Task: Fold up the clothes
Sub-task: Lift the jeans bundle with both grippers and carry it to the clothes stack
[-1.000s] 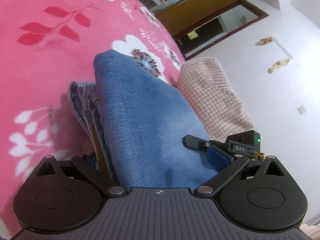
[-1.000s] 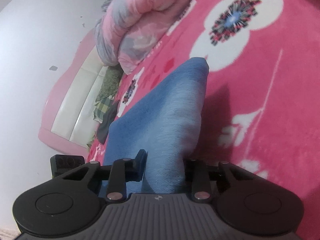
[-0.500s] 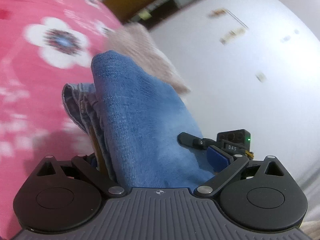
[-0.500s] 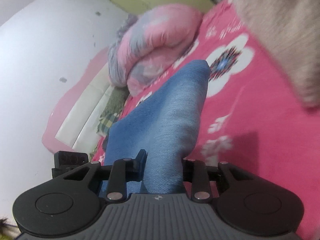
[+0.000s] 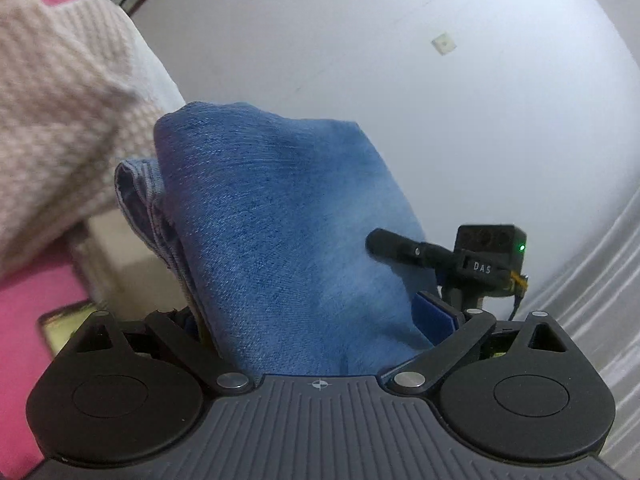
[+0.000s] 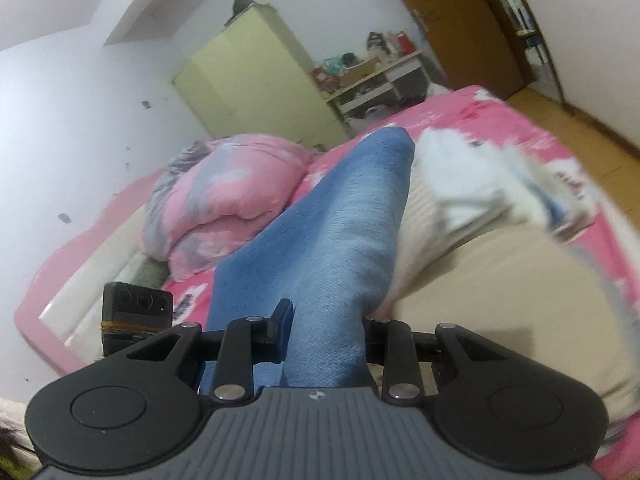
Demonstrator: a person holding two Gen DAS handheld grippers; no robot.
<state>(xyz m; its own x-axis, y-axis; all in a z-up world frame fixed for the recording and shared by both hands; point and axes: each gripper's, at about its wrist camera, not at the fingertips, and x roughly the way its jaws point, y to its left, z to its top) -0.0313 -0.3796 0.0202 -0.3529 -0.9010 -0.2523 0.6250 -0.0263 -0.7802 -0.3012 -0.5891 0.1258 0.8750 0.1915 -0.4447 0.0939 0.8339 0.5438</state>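
Now, right gripper (image 6: 326, 344) clamped on blue denim garment (image 6: 328, 240), left gripper (image 5: 316, 320) pinching the same folded cloth (image 5: 280, 232), lifted off pink bedspread (image 6: 500, 120). Beyond the denim, pink quilt (image 6: 224, 196), then yellow wardrobe (image 6: 248, 76).

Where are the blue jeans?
In both wrist views the jeans fill the middle, clamped in both grippers' jaws, above the pink bed beside a white top.
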